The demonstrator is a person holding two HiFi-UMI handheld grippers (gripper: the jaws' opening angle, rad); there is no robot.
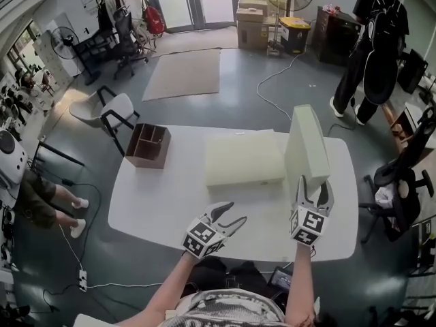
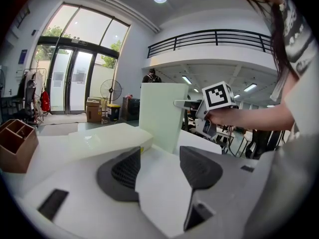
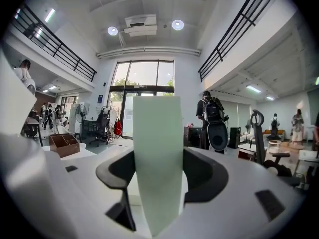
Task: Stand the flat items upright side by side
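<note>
Two pale green flat slabs are on the white table (image 1: 163,203). One slab (image 1: 244,157) lies flat in the middle. The other slab (image 1: 304,148) stands upright on its edge at the right, and my right gripper (image 1: 312,195) is shut on its near edge. In the right gripper view this slab (image 3: 158,148) fills the gap in my right gripper (image 3: 158,169), with both pads against it. My left gripper (image 1: 228,218) hovers open over the front of the table with nothing between its fingers. The left gripper view shows my left gripper (image 2: 159,158), the lying slab (image 2: 104,138) and the upright slab (image 2: 162,116) ahead.
A brown divided box (image 1: 148,144) sits at the table's far left corner. An office chair (image 1: 402,182) stands right of the table and a white chair (image 1: 112,111) beyond its left end. A person (image 1: 373,46) stands at the back right. Another person (image 1: 41,196) sits at the left.
</note>
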